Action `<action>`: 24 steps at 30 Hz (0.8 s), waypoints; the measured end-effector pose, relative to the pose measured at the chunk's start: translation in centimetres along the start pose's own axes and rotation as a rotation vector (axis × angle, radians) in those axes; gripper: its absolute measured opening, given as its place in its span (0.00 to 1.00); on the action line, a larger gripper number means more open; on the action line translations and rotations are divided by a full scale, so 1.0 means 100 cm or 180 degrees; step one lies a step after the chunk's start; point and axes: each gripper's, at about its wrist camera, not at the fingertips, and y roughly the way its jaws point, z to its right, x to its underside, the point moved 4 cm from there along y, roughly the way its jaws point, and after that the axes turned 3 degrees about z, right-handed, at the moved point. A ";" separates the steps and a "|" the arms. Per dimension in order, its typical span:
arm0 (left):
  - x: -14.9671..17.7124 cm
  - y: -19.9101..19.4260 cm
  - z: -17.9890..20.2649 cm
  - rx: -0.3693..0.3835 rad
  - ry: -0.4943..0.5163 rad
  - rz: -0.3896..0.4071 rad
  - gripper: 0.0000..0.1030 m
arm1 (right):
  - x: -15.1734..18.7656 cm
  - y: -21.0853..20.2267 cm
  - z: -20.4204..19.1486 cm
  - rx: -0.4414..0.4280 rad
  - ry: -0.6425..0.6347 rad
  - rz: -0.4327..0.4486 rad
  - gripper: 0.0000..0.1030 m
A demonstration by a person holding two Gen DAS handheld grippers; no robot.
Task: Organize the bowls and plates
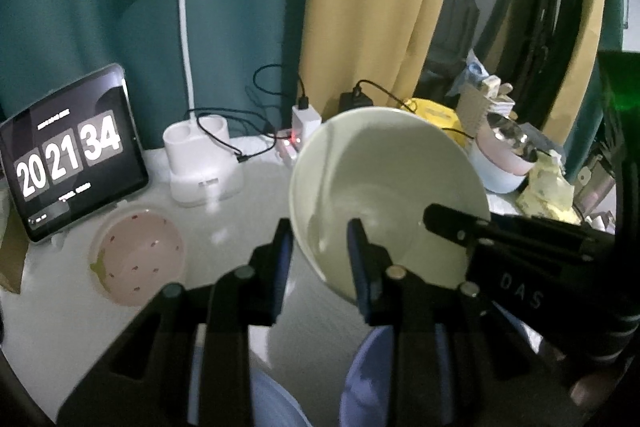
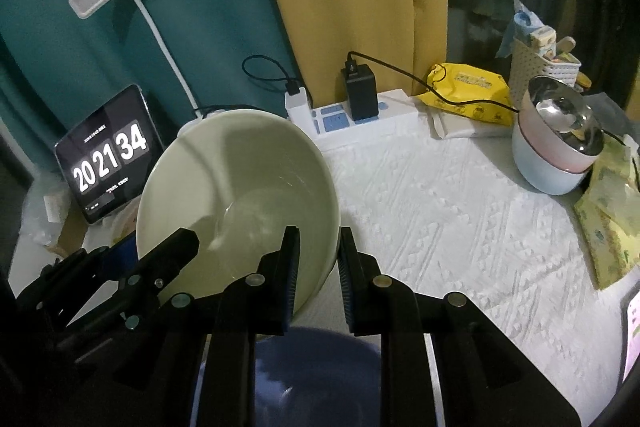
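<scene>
A large pale green bowl (image 1: pixel 380 179) (image 2: pixel 240 167) hangs tilted above the white table, carried from both sides. My left gripper (image 1: pixel 320 255) is shut on its left rim, one pad inside the bowl and one outside. My right gripper (image 2: pixel 318 267) is shut on the opposite rim in the same way. Each gripper also shows in the other's view, the right gripper (image 1: pixel 460 227) and the left gripper (image 2: pixel 172 255). Under the green bowl sits a blue bowl (image 1: pixel 368 367) (image 2: pixel 320 367), mostly hidden by the fingers. A pink spotted bowl (image 1: pixel 140 255) rests on the table to the left.
A stack of bowls (image 2: pixel 560 155) with a metal one on top stands at the right. At the back are a tablet clock (image 1: pixel 76 155), a white desk lamp (image 1: pixel 200 163), a power strip (image 2: pixel 360 123) with cables and a yellow pack (image 2: pixel 468 95). The textured table cover (image 2: pixel 460 227) stretches to the right.
</scene>
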 end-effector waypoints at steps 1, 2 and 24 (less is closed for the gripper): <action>0.000 -0.002 0.000 0.0005 0.0003 0.0009 0.27 | 0.001 -0.003 -0.001 0.0003 -0.0003 0.0012 0.20; 0.000 -0.005 0.001 0.0009 0.0004 0.0021 0.27 | 0.001 -0.006 -0.002 0.0003 -0.0005 0.0021 0.20; 0.027 -0.053 0.023 0.0093 0.0088 0.0094 0.27 | 0.036 -0.061 -0.002 0.0023 0.0056 0.0100 0.20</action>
